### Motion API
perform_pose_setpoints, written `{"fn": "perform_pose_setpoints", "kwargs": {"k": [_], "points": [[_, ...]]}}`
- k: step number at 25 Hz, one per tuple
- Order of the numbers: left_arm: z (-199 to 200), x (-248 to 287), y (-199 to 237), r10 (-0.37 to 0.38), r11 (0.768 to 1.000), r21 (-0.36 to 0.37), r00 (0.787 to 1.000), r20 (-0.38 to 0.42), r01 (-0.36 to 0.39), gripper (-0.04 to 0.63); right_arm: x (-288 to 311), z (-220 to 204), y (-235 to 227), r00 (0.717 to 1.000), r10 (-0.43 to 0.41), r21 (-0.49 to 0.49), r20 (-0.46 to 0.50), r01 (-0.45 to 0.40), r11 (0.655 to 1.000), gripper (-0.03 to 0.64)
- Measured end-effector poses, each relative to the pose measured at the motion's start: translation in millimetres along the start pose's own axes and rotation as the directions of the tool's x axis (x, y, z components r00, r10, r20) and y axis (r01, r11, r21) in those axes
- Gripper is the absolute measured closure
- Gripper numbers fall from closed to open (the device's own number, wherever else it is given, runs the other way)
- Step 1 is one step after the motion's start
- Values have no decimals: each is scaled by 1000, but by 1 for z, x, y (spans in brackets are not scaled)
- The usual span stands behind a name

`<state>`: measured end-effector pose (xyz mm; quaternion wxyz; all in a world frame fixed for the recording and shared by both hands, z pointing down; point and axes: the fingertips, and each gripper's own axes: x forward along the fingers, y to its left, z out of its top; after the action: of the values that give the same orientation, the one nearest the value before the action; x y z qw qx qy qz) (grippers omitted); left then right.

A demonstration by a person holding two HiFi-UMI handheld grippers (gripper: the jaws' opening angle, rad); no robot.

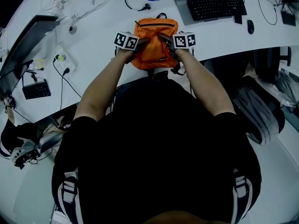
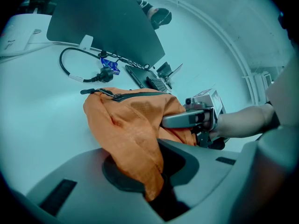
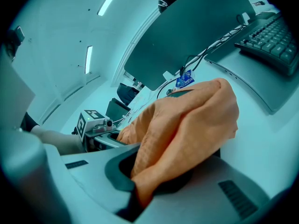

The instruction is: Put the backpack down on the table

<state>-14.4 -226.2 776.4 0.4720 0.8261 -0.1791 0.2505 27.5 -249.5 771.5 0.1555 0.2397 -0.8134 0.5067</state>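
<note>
Left hand-held gripper (image 1: pixel 141 42), jaws closed, pinches the left side of an orange backpack (image 1: pixel 154 52), which lies at the near edge of a white tabletop (image 1: pixel 100 27). Right hand-held gripper (image 1: pixel 167 41) likewise clamps its right side.

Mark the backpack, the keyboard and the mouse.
backpack (image 1: pixel 154 55), head view, lower middle of its orange fabric
keyboard (image 1: pixel 216 7), head view, centre keys
mouse (image 1: pixel 250 26), head view, its top
</note>
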Motion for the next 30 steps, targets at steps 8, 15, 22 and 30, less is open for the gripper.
{"fn": "perform_pose_setpoints", "kwargs": {"k": [8, 15, 22, 30], "points": [[0, 0, 1, 16, 1000, -1, 1000, -1, -16, 512, -1, 1, 0, 1000, -19, 11, 16, 19, 1000, 589], [1, -5, 0, 26, 1000, -6, 1000, 16, -26, 495, -3, 4, 2, 999, -23, 44, 32, 22, 999, 571], [4, -12, 3, 79, 997, 2, 996, 38, -79, 439, -10, 10, 4, 997, -40, 50, 60, 37, 998, 517], [5, -20, 4, 115, 993, 10, 992, 51, -116, 385, -14, 12, 3, 995, -69, 38, 70, 67, 997, 466]]}}
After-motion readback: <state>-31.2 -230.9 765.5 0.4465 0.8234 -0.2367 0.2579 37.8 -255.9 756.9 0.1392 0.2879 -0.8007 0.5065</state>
